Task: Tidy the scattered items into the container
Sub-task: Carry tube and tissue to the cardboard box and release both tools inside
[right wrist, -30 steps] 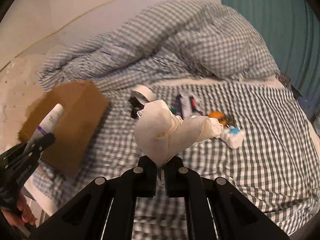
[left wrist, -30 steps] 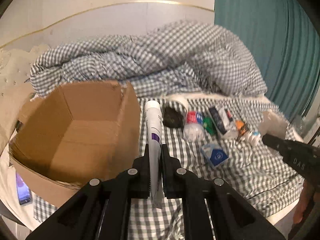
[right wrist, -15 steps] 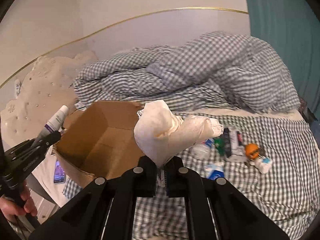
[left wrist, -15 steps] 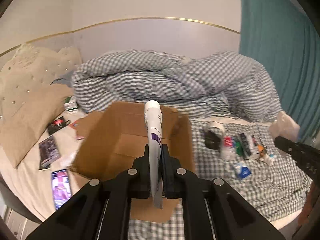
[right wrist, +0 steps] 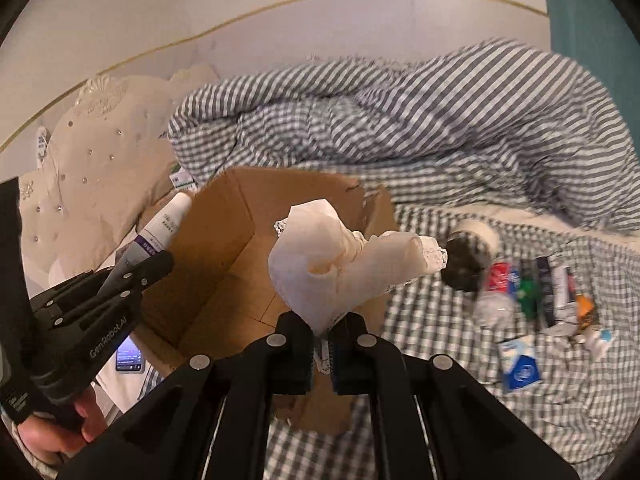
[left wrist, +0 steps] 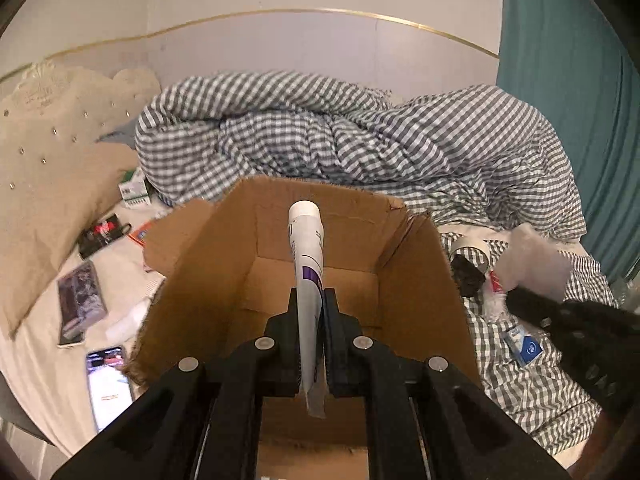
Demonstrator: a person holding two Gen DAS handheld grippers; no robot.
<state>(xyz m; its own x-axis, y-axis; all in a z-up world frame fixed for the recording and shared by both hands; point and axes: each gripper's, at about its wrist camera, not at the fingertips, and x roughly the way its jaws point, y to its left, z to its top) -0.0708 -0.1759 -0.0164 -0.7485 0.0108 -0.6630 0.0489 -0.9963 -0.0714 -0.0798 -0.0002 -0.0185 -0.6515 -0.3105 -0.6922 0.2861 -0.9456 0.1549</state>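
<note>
My left gripper [left wrist: 310,344] is shut on a white tube with a purple band [left wrist: 307,256] and holds it over the open cardboard box [left wrist: 224,280]. It also shows at the left of the right wrist view [right wrist: 154,264] with the tube [right wrist: 164,226]. My right gripper [right wrist: 320,344] is shut on a crumpled cream cloth [right wrist: 340,264] above the box's [right wrist: 224,248] right side. Several small items lie on the checked sheet to the right: a black lump [right wrist: 464,268], a tape roll [right wrist: 480,234], a blue-white packet [right wrist: 520,368].
A bunched checked duvet [left wrist: 340,136] lies behind the box. A beige pillow [left wrist: 48,176], a phone [left wrist: 108,384] and booklets [left wrist: 80,304] lie to the left. A teal curtain [left wrist: 572,100] hangs on the right.
Both grippers have moved left toward the box with their loads. The tube now sits over the box opening and the cloth is above its right side.
</note>
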